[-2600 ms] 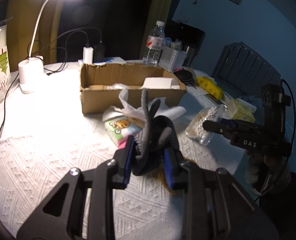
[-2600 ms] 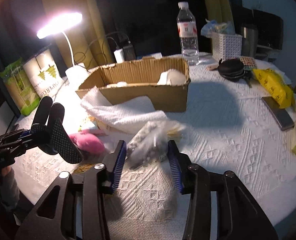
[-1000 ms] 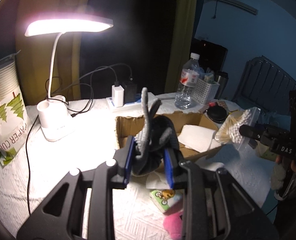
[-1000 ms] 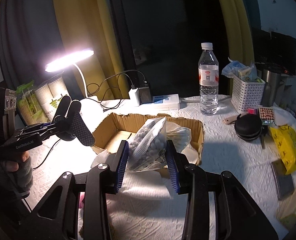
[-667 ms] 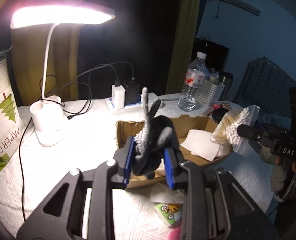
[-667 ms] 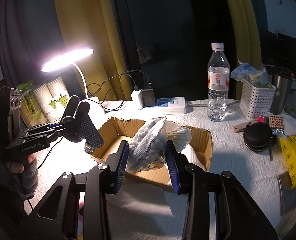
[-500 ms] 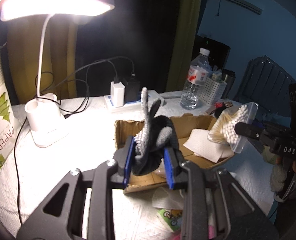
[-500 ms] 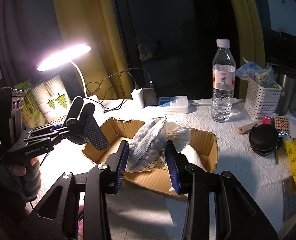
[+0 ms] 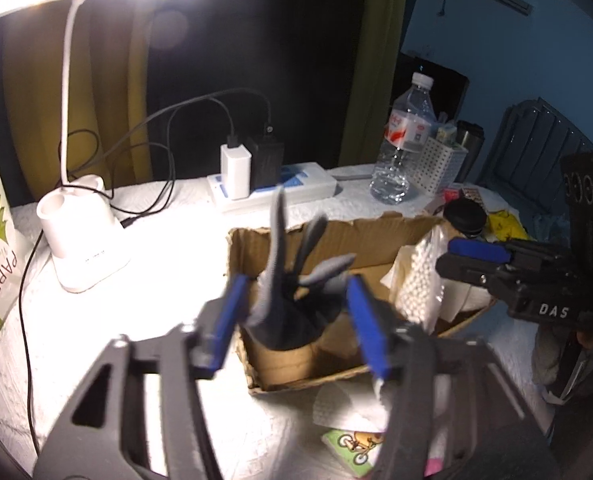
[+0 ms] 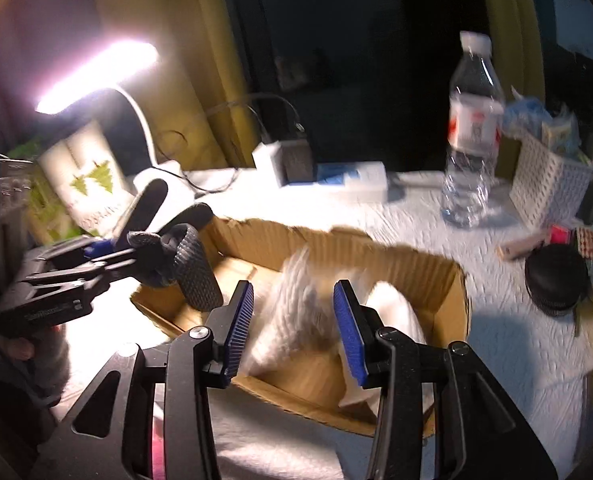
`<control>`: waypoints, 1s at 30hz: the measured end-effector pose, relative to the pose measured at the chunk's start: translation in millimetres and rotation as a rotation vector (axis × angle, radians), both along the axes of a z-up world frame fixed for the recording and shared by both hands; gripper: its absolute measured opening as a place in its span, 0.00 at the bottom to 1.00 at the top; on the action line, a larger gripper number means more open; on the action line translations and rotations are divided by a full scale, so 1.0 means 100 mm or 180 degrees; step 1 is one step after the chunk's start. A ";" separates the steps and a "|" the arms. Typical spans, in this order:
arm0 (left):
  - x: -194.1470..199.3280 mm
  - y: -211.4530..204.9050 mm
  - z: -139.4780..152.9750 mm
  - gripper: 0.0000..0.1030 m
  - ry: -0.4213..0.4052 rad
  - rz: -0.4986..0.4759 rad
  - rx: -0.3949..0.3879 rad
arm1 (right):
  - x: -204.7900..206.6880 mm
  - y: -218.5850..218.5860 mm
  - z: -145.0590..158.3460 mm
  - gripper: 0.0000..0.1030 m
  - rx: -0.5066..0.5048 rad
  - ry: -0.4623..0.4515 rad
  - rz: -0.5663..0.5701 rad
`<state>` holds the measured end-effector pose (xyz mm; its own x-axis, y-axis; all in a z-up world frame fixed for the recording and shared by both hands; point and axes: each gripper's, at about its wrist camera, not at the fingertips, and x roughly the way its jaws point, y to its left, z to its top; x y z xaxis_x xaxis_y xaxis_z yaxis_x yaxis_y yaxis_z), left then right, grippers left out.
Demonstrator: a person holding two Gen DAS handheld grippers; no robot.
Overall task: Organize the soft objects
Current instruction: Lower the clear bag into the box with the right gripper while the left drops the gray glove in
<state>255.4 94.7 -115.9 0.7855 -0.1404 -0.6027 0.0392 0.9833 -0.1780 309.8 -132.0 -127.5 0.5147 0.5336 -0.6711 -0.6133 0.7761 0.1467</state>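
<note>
Left gripper (image 9: pixel 296 320) open, glove (image 9: pixel 296 300) loose between jaws over box (image 9: pixel 296 364). Right gripper (image 10: pixel 292 332) open, bead bag (image 10: pixel 296 312) blurred in box.

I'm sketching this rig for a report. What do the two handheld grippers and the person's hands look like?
Both are matte black frames with ribbed blue pads and silver pivot screws. The right gripper bears white "DAS" lettering; the left gripper has small white print, unreadable. Each handle is held in a grey-gloved hand.

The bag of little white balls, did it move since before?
Yes. The bag of white balls has dropped from between the right gripper pads into the cardboard box. Half a second ago it was held above the box.
</note>
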 end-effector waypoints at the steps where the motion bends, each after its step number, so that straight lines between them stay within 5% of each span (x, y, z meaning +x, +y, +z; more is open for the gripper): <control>1: -0.02 0.00 0.02 0.70 -0.0030 -0.0006 -0.0013 | 0.00 -0.01 -0.02 0.43 0.0012 0.0041 -0.0003; 30: -0.73 -0.13 0.19 0.72 -0.0178 0.0005 0.0006 | -0.76 -0.23 0.14 0.43 0.0049 -0.0143 -0.0031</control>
<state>182.5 82.0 -96.9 0.8181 -0.1382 -0.5582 0.0475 0.9836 -0.1738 234.1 -154.5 -113.9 0.5495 0.5384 -0.6389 -0.6119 0.7800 0.1310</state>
